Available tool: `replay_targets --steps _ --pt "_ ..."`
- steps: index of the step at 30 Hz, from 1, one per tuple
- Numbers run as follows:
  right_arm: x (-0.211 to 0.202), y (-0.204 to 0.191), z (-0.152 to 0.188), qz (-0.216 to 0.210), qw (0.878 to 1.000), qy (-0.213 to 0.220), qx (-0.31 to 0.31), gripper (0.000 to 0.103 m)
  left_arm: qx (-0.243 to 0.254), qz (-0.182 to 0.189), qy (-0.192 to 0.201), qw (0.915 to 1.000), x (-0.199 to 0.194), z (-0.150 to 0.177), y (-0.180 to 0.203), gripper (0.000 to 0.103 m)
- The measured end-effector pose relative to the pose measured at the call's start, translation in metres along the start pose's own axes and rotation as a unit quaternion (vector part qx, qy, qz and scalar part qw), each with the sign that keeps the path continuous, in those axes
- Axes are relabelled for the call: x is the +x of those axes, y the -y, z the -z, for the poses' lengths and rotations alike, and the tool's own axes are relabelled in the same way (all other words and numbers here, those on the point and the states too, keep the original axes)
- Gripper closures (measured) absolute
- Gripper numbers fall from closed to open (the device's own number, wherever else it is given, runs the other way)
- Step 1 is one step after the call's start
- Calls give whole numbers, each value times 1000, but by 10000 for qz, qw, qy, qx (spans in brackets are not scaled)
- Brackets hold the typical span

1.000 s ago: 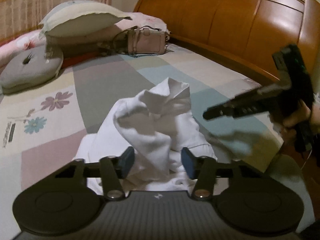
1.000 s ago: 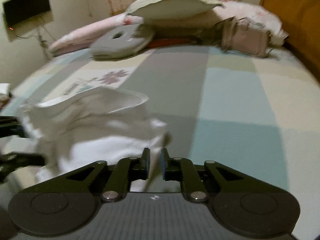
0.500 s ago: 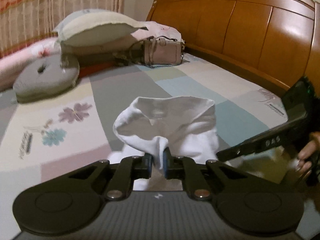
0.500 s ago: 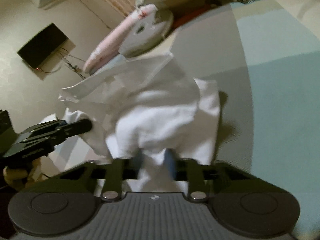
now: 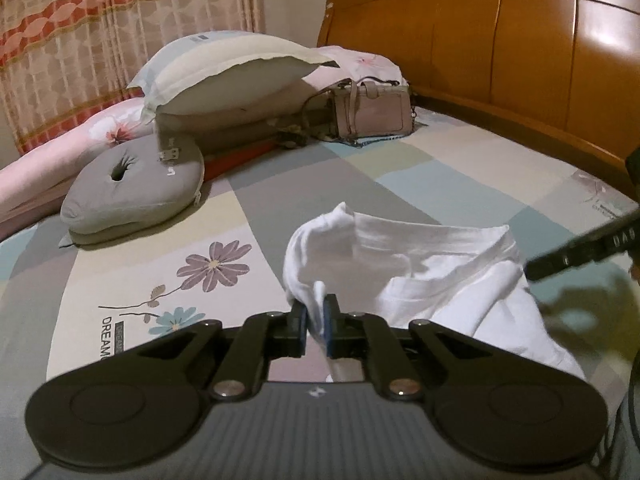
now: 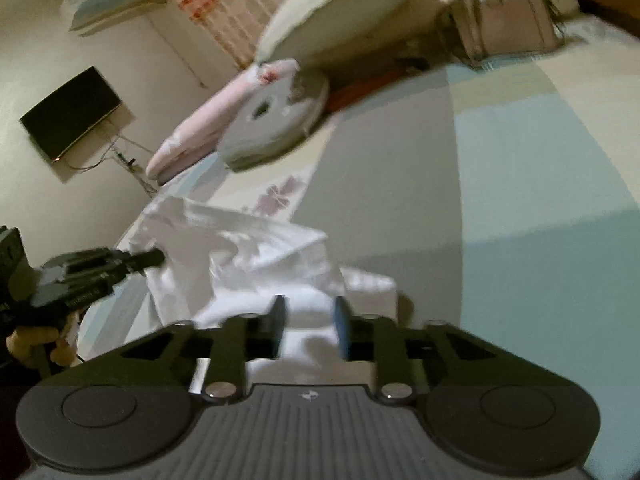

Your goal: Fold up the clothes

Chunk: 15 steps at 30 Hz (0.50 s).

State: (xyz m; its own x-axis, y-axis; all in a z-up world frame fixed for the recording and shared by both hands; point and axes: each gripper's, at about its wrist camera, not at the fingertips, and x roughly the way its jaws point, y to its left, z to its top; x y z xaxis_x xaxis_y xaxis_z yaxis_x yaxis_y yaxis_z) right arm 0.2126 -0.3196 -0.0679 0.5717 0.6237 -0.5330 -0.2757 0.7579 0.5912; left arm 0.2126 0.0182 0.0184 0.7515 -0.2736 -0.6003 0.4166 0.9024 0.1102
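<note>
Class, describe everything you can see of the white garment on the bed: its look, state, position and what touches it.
The white garment is plain, thin, cotton-like cloth, crumpled and unfolded. One edge is lifted off the patchwork bedsheet, pinched in the left gripper, whose fingers are shut on a fold; the rest sags to the bed. The right gripper is open over its lower part; whether it touches is unclear. No print or label shows.

A patchwork-covered bed [image 5: 460, 184] carries a white garment [image 5: 432, 276], grey cushion [image 5: 136, 184], pillows [image 5: 224, 76] and pink handbag [image 5: 372, 114].
</note>
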Motion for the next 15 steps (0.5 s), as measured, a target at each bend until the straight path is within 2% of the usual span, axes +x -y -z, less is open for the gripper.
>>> replay_targets --steps 2,5,10,12,13,15 --pt "3 11 13 -53 9995 -107 275 63 1 14 -34 10000 3 2 -2 97" --pt "10 20 31 -496 9956 -175 778 63 -41 37 -38 10000 4 3 -7 97" --pt "15 2 33 -765 9955 110 552 63 -114 24 -120 9999 10 4 -16 97" --pt "15 -3 26 -782 9959 223 391 72 -175 27 -125 9998 12 4 -20 97" --pt "15 -6 22 -720 9967 266 271 89 -200 23 -130 9997 14 3 -23 97" --pt "14 -11 12 -577 9978 321 6 92 -216 4 -131 9997 16 1 -26 97"
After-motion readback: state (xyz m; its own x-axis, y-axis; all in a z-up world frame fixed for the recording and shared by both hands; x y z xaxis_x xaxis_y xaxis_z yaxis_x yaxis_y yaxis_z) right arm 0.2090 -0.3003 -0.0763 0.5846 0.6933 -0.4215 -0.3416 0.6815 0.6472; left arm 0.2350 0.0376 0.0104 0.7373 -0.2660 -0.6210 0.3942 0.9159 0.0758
